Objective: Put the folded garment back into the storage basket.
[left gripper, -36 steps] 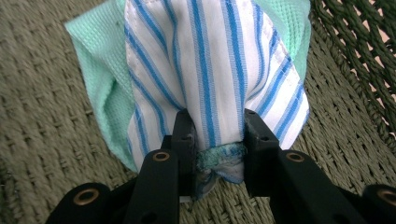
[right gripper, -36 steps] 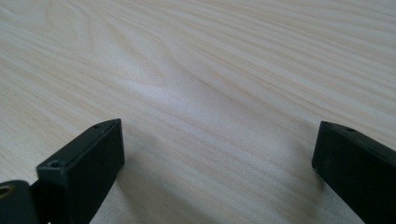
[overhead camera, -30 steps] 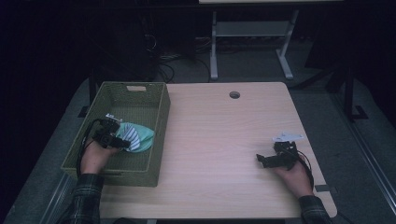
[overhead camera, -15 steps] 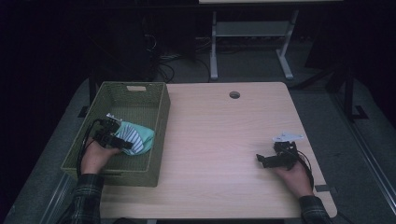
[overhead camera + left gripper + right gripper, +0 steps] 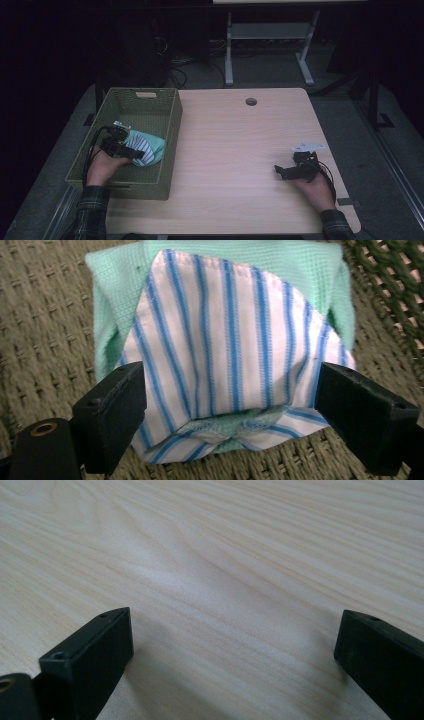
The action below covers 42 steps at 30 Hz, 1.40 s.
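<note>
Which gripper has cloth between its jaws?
The left gripper, inside the green basket, straddles the folded striped cloth; the right gripper has bare tabletop.

One green woven basket [image 5: 170,125] sat on one wooden table [image 5: 240,145]. Inside it lay one folded cloth bundle [image 5: 145,149] (mint green with blue-and-white stripes). Two handheld grippers were present, the left gripper [image 5: 125,150] and the right gripper [image 5: 282,171].

High view: dim room, background nearly black; overhead light falls on the pale wood-grain counter [image 5: 240,145], evenly lit, soft and slightly grainy. Left gripper view: bright, sharp on the blue-striped white and mint-green folded cloth [image 5: 225,340]; near black fingers [image 5: 112,415] slightly blurred. Right gripper view: soft sheen on the wood, faint finger shadows
</note>
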### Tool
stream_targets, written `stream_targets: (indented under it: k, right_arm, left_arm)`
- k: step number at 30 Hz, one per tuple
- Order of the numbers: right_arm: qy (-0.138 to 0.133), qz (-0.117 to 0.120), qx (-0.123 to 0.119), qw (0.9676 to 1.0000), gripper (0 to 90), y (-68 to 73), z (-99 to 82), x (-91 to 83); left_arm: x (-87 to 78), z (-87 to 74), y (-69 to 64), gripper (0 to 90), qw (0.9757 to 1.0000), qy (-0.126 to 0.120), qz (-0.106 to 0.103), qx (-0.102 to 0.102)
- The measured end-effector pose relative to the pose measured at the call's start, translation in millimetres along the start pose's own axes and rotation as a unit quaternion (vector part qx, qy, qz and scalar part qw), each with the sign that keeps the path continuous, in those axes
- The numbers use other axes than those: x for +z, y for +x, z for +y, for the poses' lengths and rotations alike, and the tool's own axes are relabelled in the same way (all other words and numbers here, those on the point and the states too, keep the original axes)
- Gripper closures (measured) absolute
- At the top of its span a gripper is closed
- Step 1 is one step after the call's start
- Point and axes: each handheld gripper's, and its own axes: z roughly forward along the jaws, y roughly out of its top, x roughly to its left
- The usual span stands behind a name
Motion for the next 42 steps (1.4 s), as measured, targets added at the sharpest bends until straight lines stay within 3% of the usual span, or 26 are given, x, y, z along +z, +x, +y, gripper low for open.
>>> stream_targets:
  k: [3,9,13,20,29,42]
  right_arm:
    - [0.000,0.000,0.001,1.0000,1.9,0.0,0.0,0.0]
    - [0.000,-0.001,0.001,1.0000,1.9,0.1,0.2,0.1]
    - [0.000,-0.001,0.001,1.0000,1.9,0.2,0.3,0.2]
    - [0.000,-0.001,0.002,1.0000,1.9,0.2,0.3,0.3]
    - [0.000,-0.001,0.002,1.0000,1.9,0.2,0.3,0.2]
    - [0.000,-0.001,0.002,1.0000,1.9,0.2,0.3,0.3]
  left_arm:
    - [-4.4,1.5,0.9,12.8,0.9997,-0.017,-0.019,-0.005]
    - [-13.5,6.0,-8.5,13.0,0.9986,-0.037,-0.037,0.002]
    - [-20.6,12.3,-17.5,13.1,0.9985,-0.044,-0.030,0.012]
    - [-35.4,23.9,-35.6,13.3,0.9971,-0.059,-0.037,0.029]
    - [-53.1,42.5,-61.5,13.4,0.9930,-0.090,-0.059,0.049]
    - [-58.9,63.6,-105.6,13.4,0.9856,-0.113,-0.085,0.092]
